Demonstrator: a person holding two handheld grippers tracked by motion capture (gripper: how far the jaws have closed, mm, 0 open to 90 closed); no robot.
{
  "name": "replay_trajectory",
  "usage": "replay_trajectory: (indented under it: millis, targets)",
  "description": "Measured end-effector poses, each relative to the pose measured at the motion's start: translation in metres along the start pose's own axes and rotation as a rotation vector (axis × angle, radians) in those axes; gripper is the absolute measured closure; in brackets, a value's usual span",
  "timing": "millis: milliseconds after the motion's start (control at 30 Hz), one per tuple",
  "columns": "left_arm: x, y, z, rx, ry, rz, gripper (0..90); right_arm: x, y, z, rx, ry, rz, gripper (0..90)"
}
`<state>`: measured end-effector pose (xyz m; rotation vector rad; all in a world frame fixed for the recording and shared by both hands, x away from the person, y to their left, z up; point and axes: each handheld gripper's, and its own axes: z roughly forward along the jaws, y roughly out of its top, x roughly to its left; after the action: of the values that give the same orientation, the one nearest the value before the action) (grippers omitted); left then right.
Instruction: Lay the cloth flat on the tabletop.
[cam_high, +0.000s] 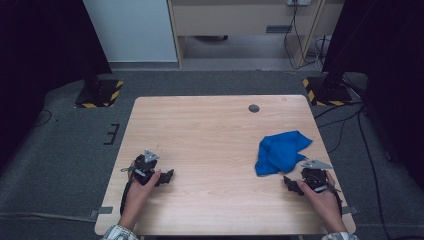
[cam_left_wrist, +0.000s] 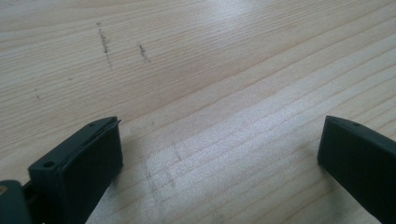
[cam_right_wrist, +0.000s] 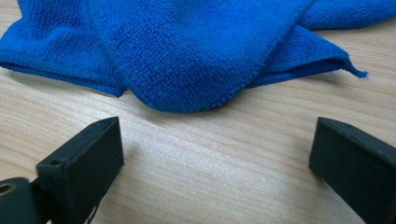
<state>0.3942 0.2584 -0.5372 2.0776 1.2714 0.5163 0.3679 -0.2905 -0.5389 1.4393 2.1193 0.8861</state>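
Cloth crumpled on table.

Overhead view; two close tabletop views

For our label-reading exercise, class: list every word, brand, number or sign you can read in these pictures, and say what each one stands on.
None: no readable word, number or brand shows.
Blue cloth: plain, no tag or print in view.
Wooden table: only grain and a few dark scuffs, no writing.
Left gripper and right gripper: plain black jaws, no marking.
Yellow-and-black striped floor plates: a hazard pattern, no text.
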Motion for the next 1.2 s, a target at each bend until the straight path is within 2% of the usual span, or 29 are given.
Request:
replay_trajectory:
  millis: [333, 433, 467, 533, 600, 633, 700, 733, 767, 833, 900, 1000, 1100, 1167, 1200]
  targets:
    - [0.000, 0.000, 0.000, 0.000, -0.002, 0.002, 0.0, 0.001, 0.002, 0.002, 0.006, 0.000, 0.003, 1.2]
    - [0.000, 0.000, 0.000, 0.000, -0.003, 0.003, 0.0, 0.000, 0.003, 0.001, 0.005, 0.007, -0.001, 5.7]
    - [0.000, 0.000, 0.000, 0.000, -0.002, 0.003, 0.0, -0.003, 0.007, -0.004, -0.002, 0.039, 0.021, 6.7]
    - [0.000, 0.000, 0.000, 0.000, -0.003, 0.002, 0.0, -0.003, 0.011, -0.011, -0.054, 0.024, 0.040, 7.2]
    - [0.001, 0.000, 0.000, 0.000, -0.003, 0.003, 0.0, 0.001, 0.017, -0.016, -0.091, -0.004, -0.001, 7.6]
    - [0.001, 0.000, 0.000, 0.000, -0.003, 0.003, 0.0, 0.001, 0.017, -0.016, -0.091, -0.004, -0.001, 7.6]
    - [0.000, 0.000, 0.000, 0.000, -0.003, 0.003, 0.0, 0.002, 0.022, -0.017, -0.106, -0.015, -0.034, 8.8]
    - [0.000, 0.000, 0.000, 0.000, -0.003, 0.003, 0.0, 0.001, 0.025, -0.016, -0.110, -0.016, -0.025, 9.5]
    - [0.001, 0.000, 0.000, 0.000, -0.003, 0.003, 0.0, -0.002, 0.030, -0.014, -0.135, -0.021, -0.016, 10.0]
    - [0.001, 0.001, 0.001, 0.000, -0.004, 0.005, 0.0, -0.005, 0.036, -0.011, -0.146, -0.017, -0.009, 10.2]
    - [0.001, 0.001, 0.001, 0.000, -0.005, 0.005, 0.0, -0.007, 0.041, -0.007, -0.145, -0.022, -0.011, 10.5]
    - [0.001, 0.001, 0.001, 0.000, -0.005, 0.005, 0.0, -0.013, 0.056, 0.011, -0.135, -0.019, -0.007, 12.7]
    - [0.001, 0.001, 0.001, 0.000, -0.005, 0.005, 0.0, -0.014, 0.064, 0.021, -0.156, 0.025, 0.037, 13.6]
    - [0.001, 0.001, 0.001, 0.000, -0.005, 0.005, 0.0, -0.012, 0.068, 0.025, -0.151, 0.036, 0.032, 13.6]
    - [0.001, 0.001, 0.001, 0.000, -0.005, 0.005, 0.0, -0.007, 0.072, 0.030, -0.142, 0.063, 0.020, 12.8]
